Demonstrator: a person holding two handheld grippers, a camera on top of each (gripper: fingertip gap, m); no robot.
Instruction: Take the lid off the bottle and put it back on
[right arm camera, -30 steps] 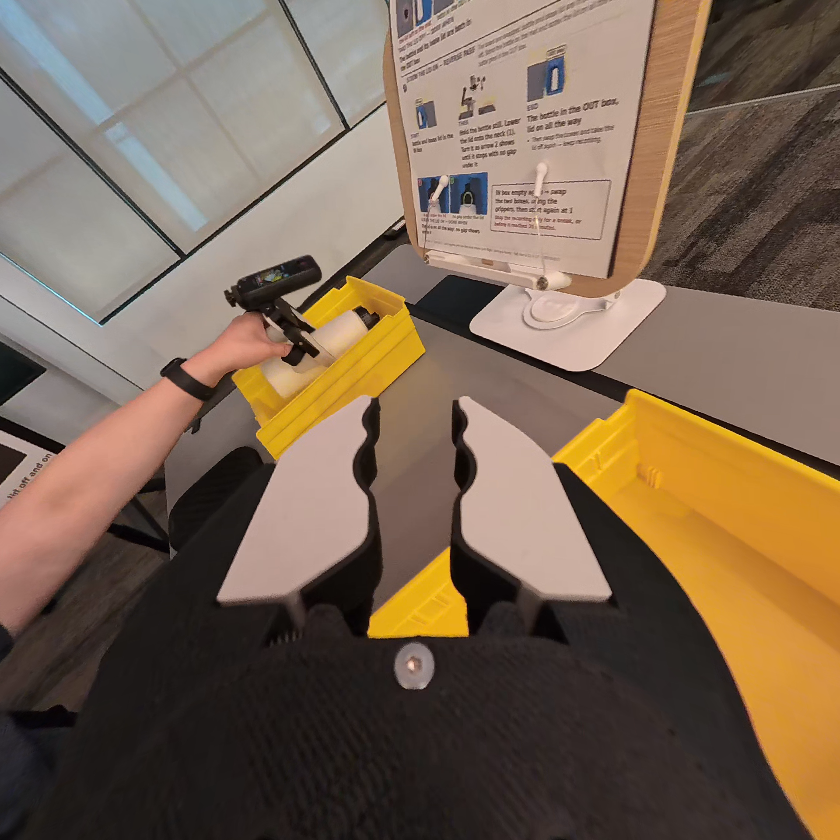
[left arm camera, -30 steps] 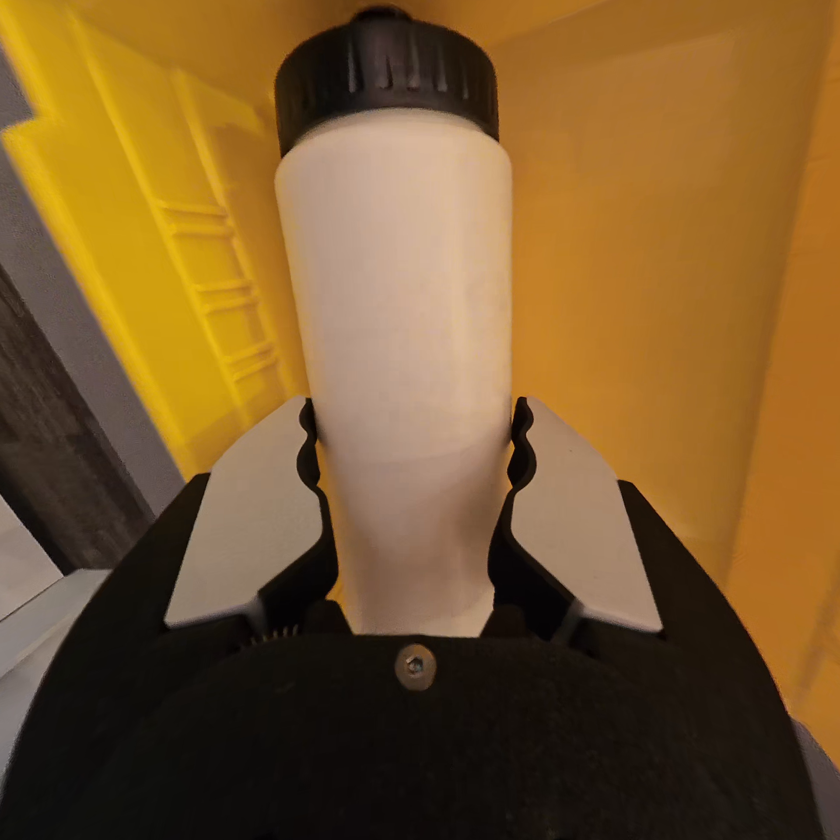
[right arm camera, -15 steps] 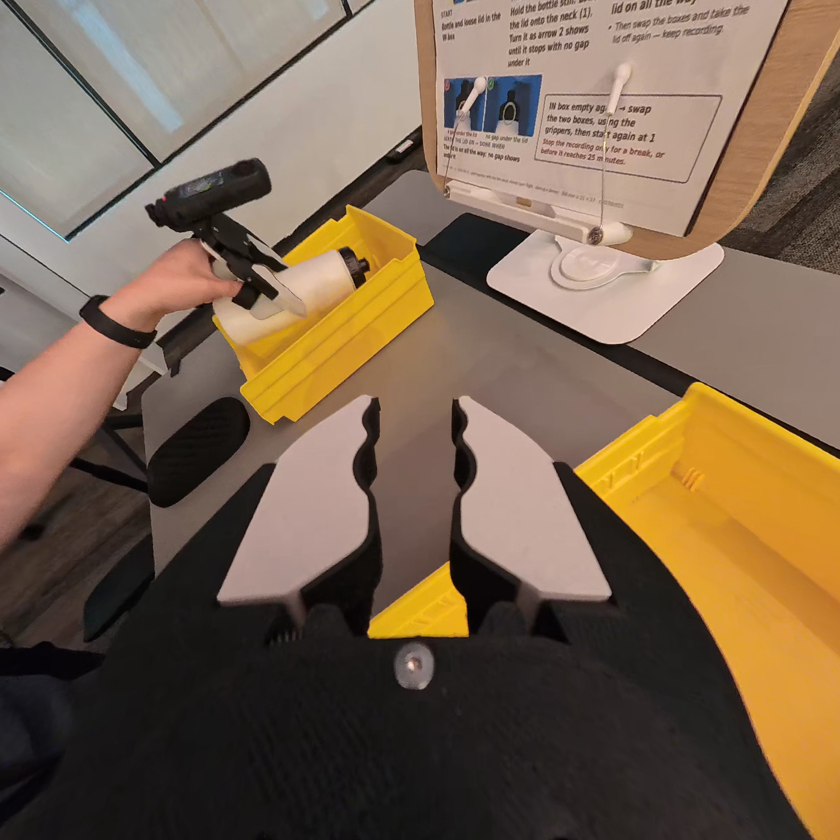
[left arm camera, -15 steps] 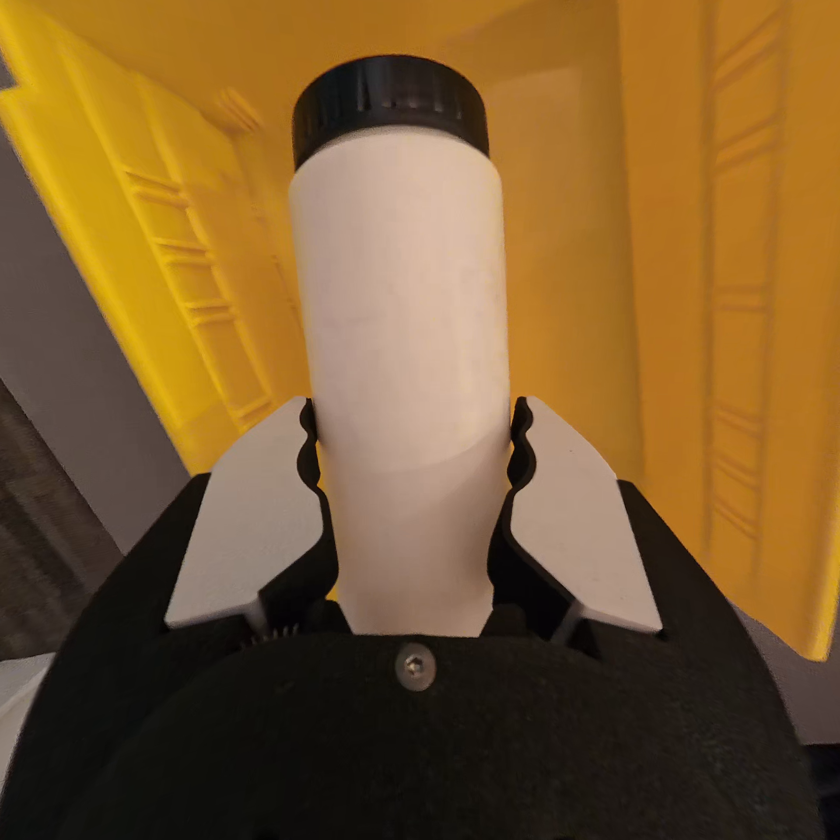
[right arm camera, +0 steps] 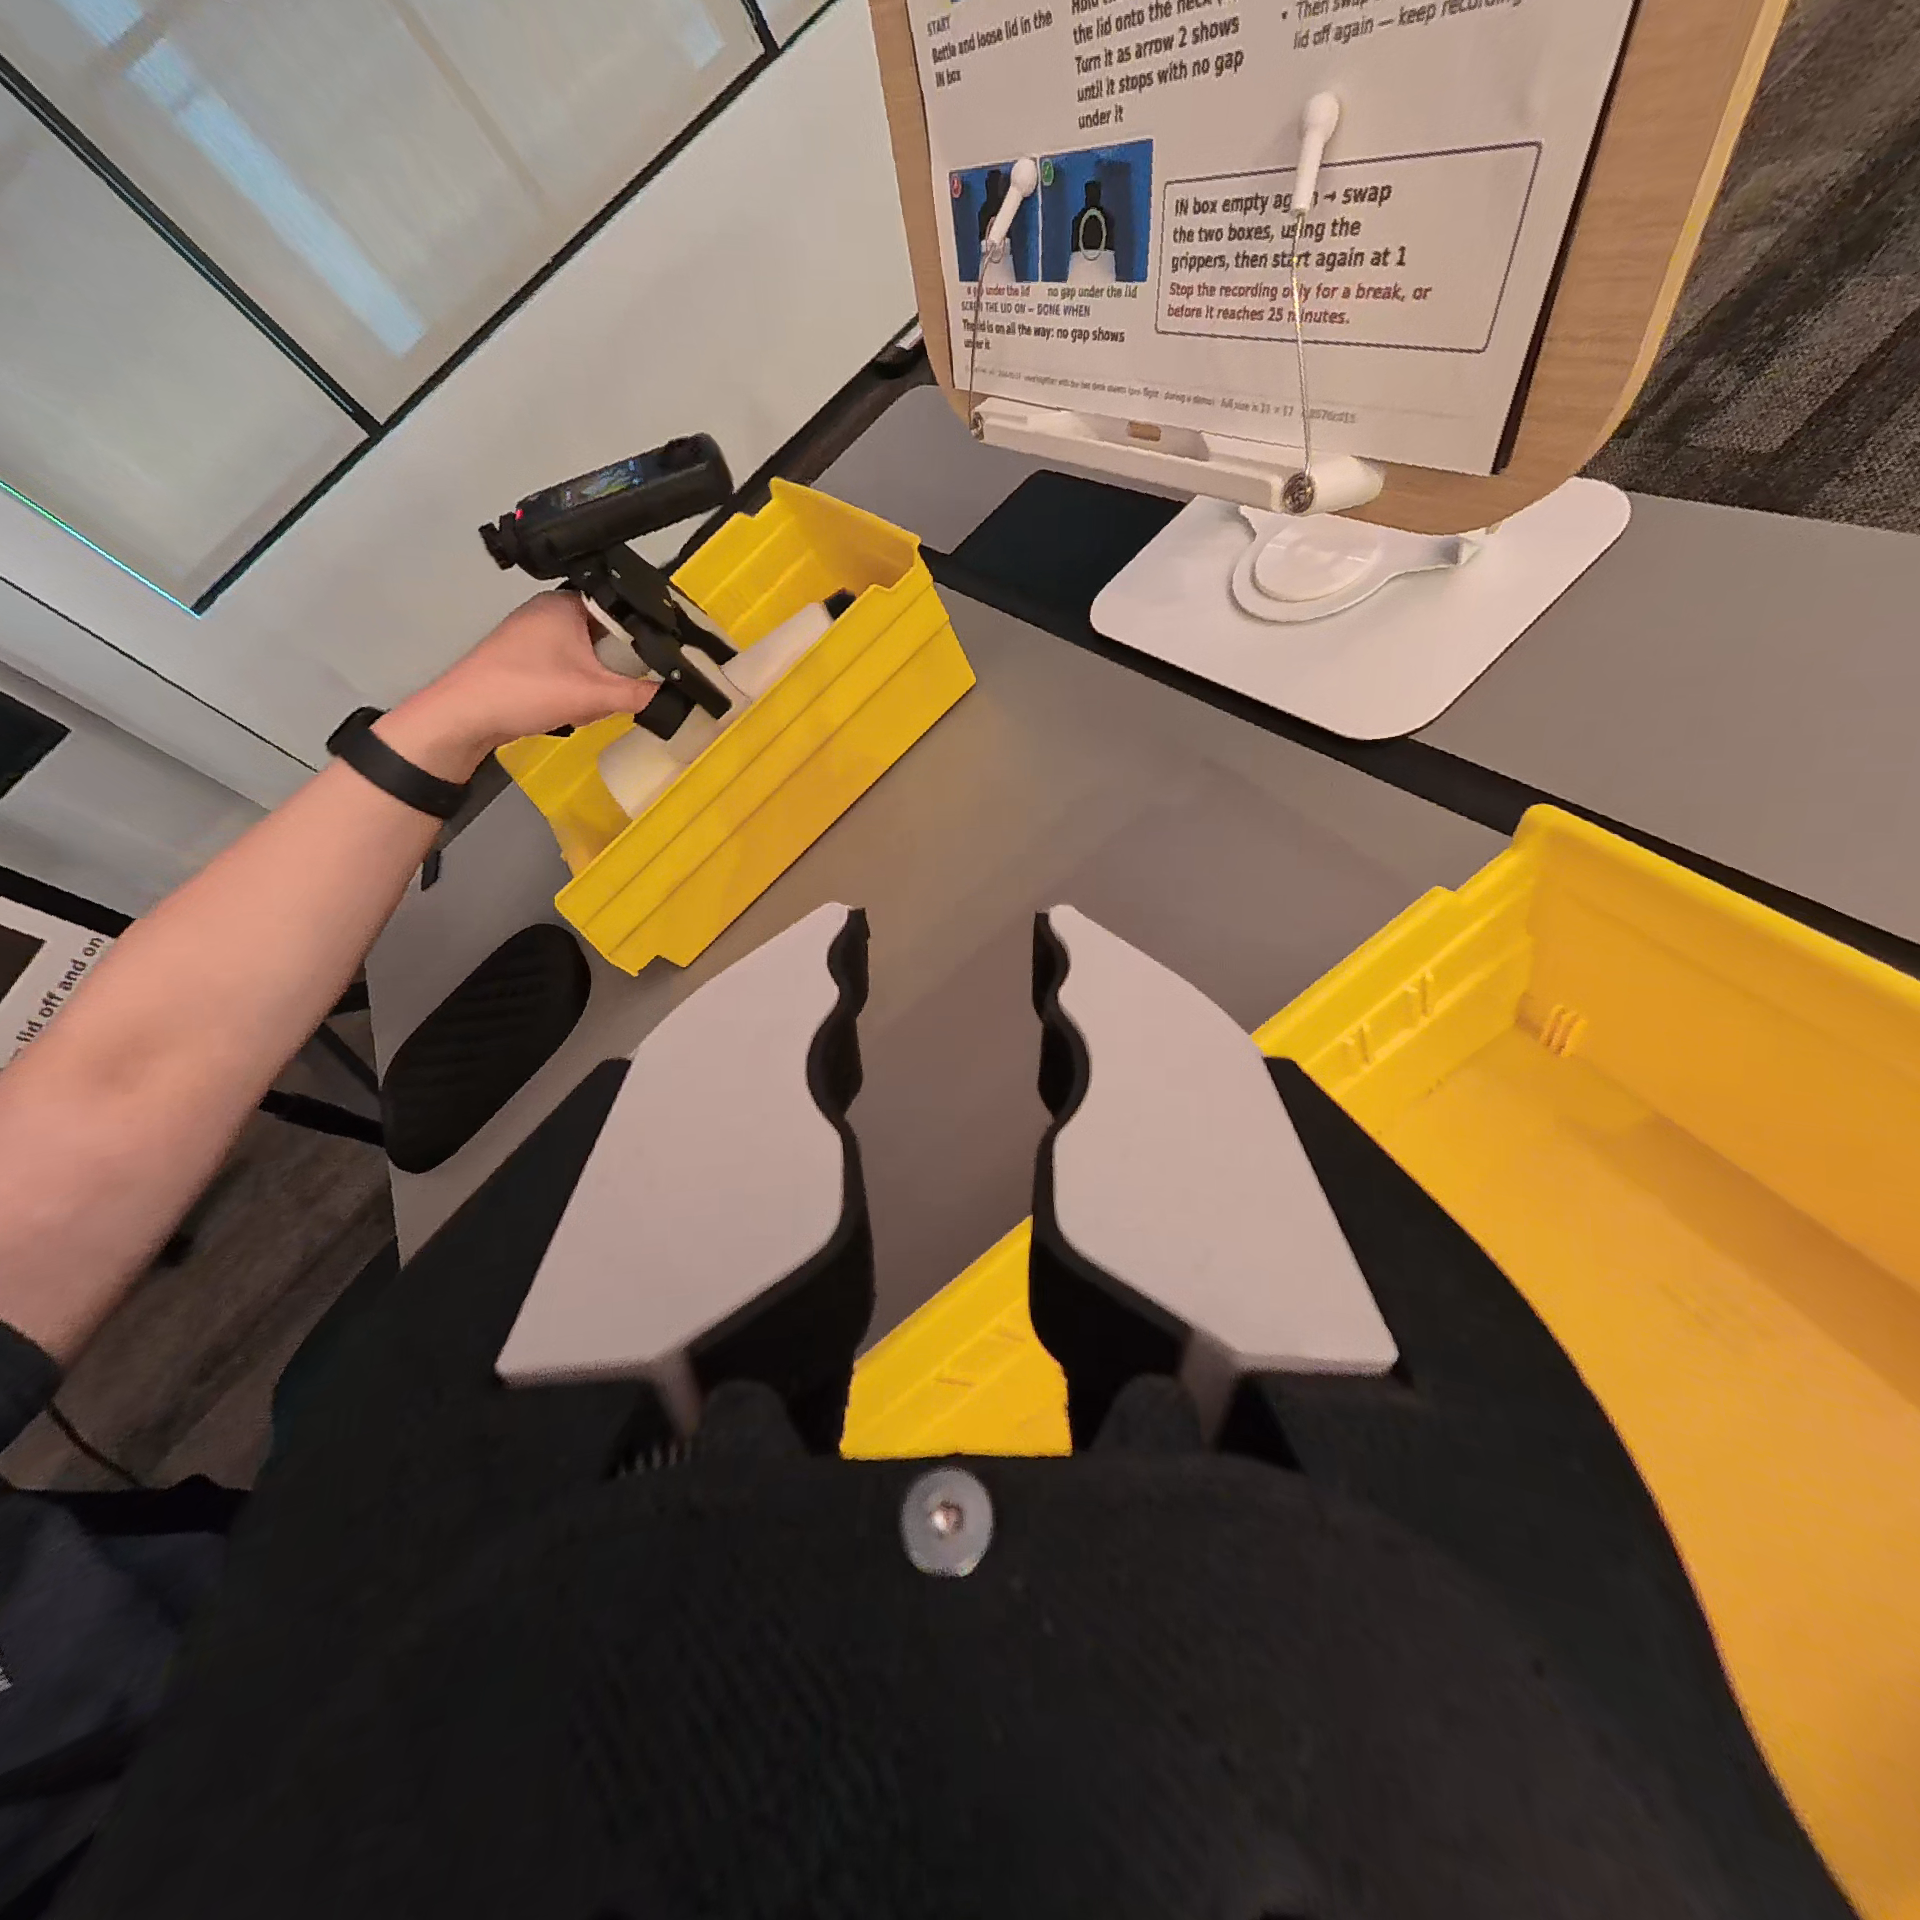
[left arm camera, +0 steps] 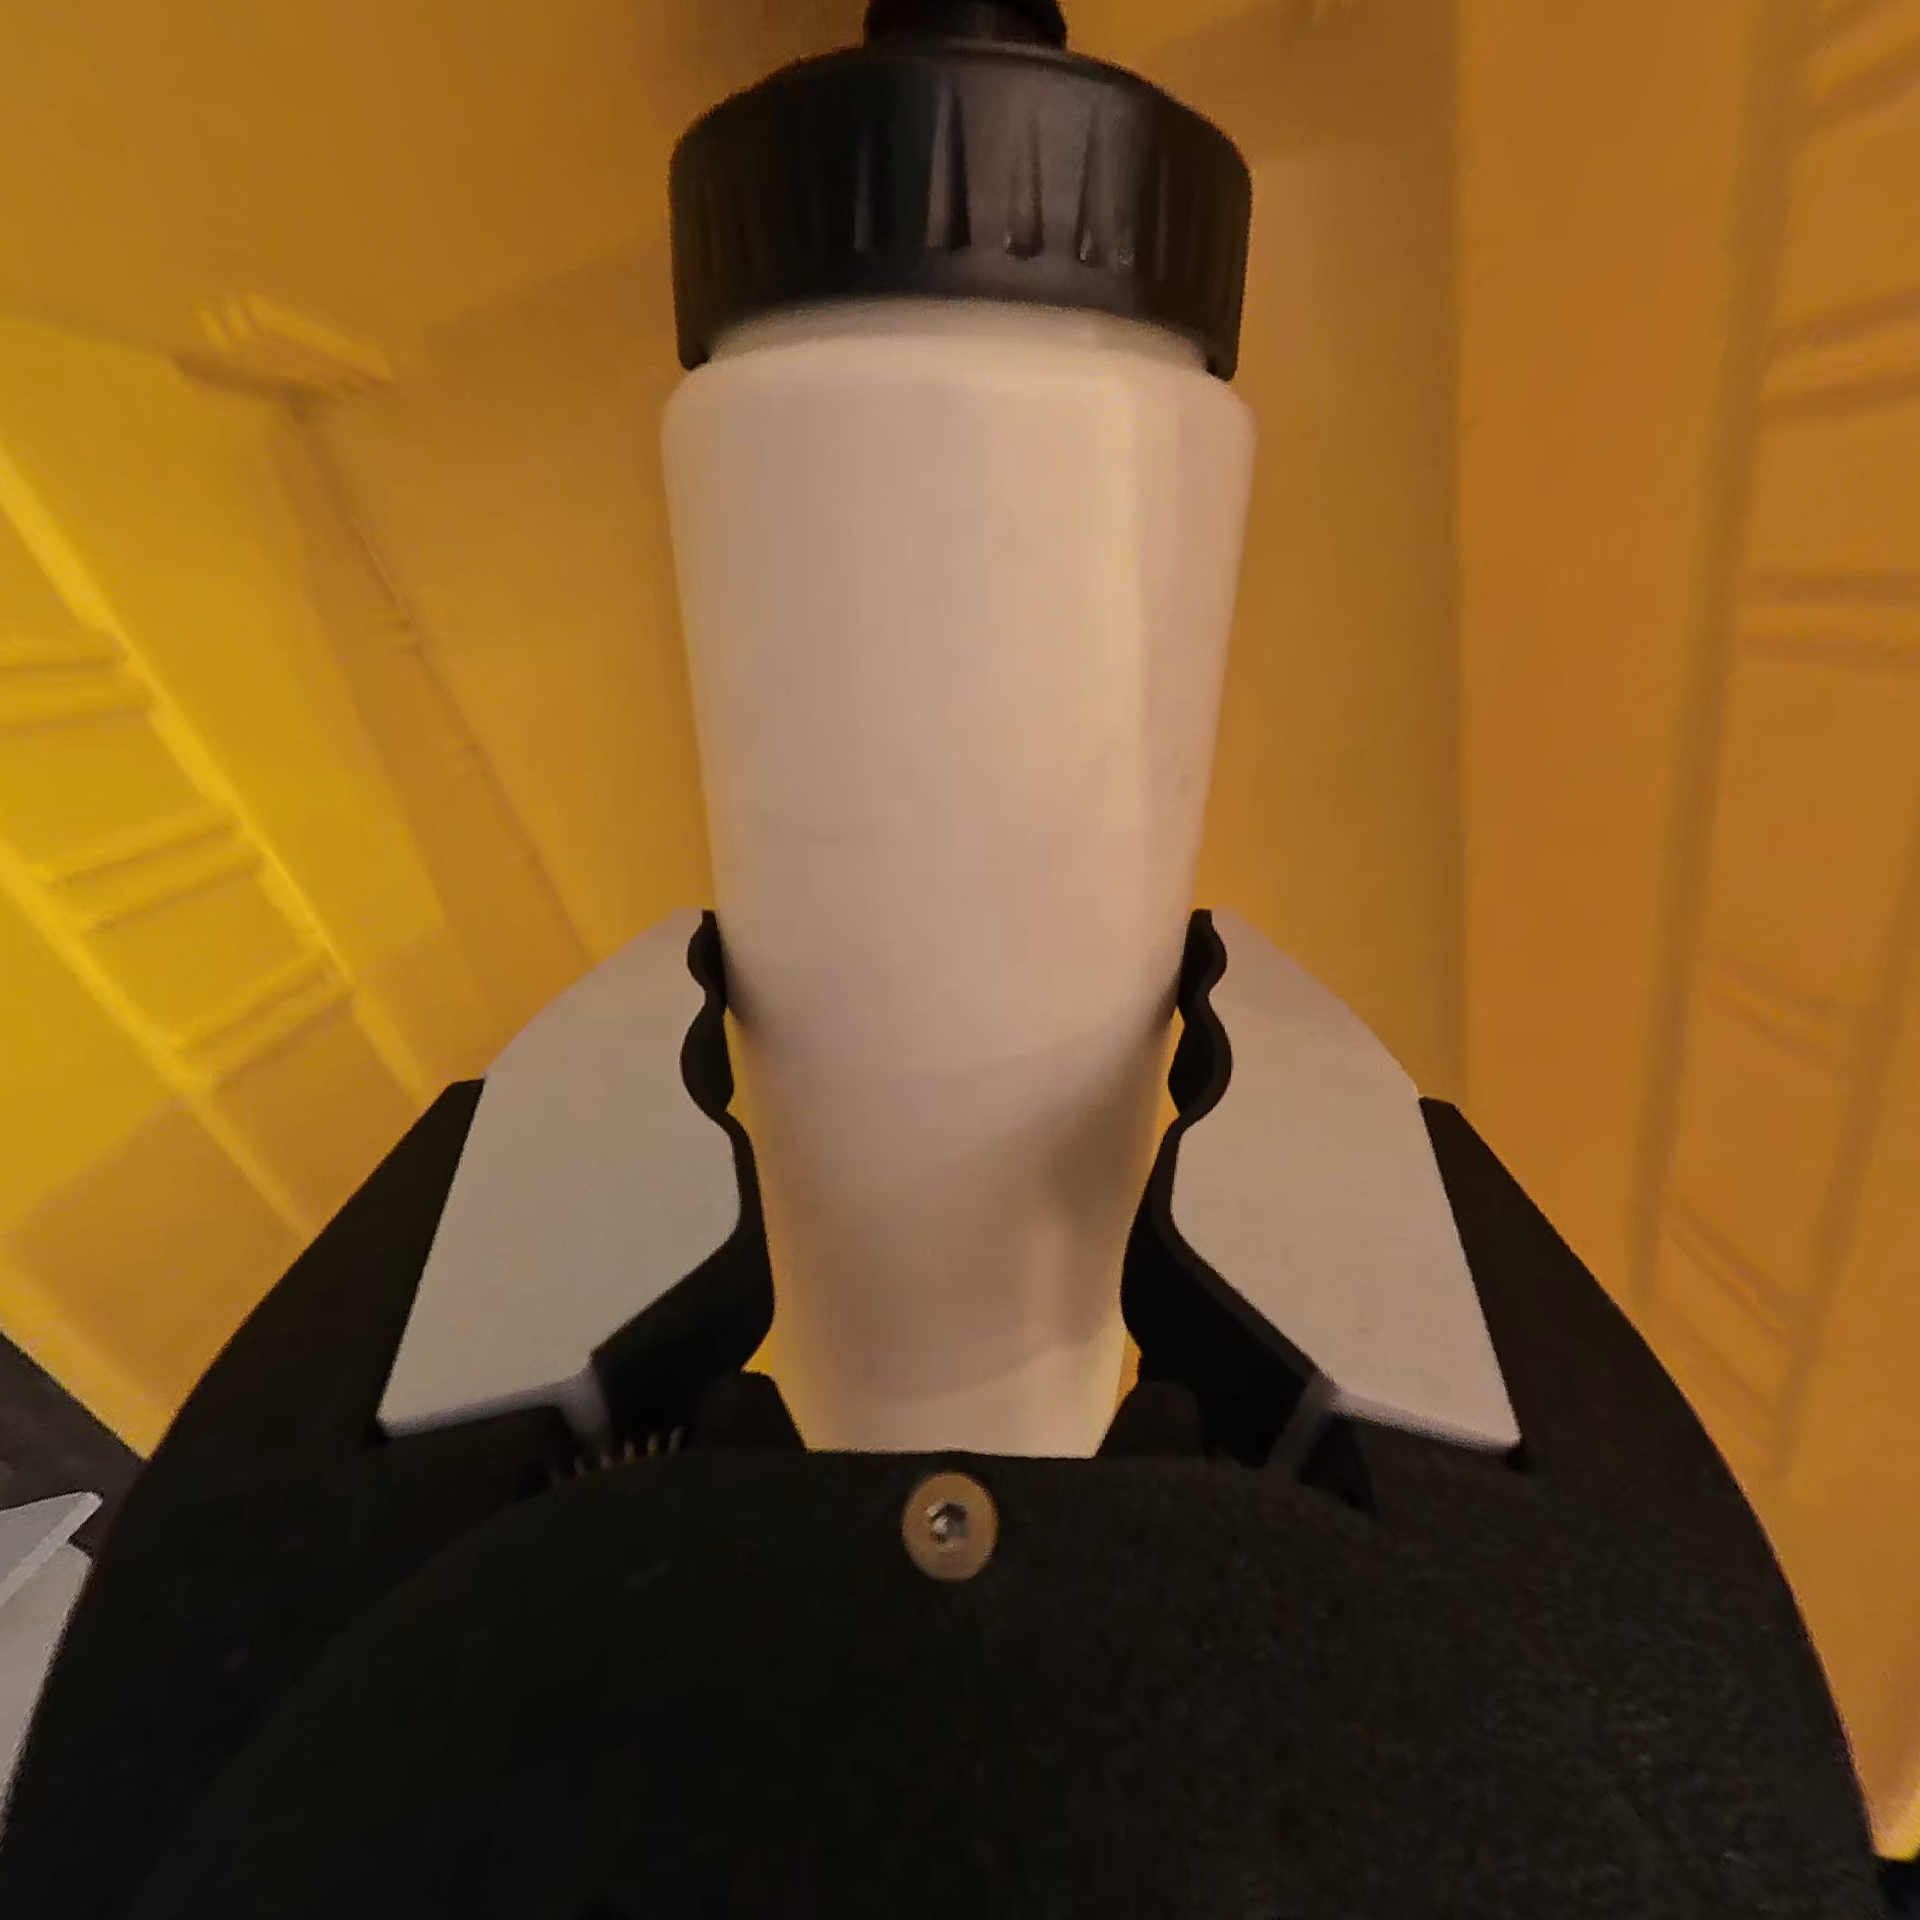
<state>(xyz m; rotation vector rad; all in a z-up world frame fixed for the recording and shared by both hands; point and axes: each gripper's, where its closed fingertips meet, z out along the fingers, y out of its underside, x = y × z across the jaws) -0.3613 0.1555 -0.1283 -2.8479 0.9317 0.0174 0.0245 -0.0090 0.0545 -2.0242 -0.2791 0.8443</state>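
Note:
A white bottle (left arm camera: 956,727) with a black ribbed lid (left arm camera: 956,239) screwed on it is in my left gripper (left arm camera: 956,935), which is shut on the bottle's lower body. The bottle lies low inside a yellow bin (left arm camera: 312,623), lid pointing at the far wall. The right wrist view shows the same left gripper (right arm camera: 665,665) in a hand, the bottle (right arm camera: 774,649) and that bin (right arm camera: 790,769) at the table's far left. My right gripper (right arm camera: 945,920) is open and empty, above the grey table (right arm camera: 1091,810) by the corner of a second yellow bin (right arm camera: 1558,1143).
A wooden board with an instruction sheet (right arm camera: 1247,260) stands on a white base (right arm camera: 1351,623) at the back of the table. A black chair armrest (right arm camera: 483,1039) sits off the table's left edge. The person's forearm (right arm camera: 208,987) reaches in from the left.
My left gripper, still shut on the bottle, rose partly out of the left bin and has come back down into it. My right gripper stays open and has shifted only a little.

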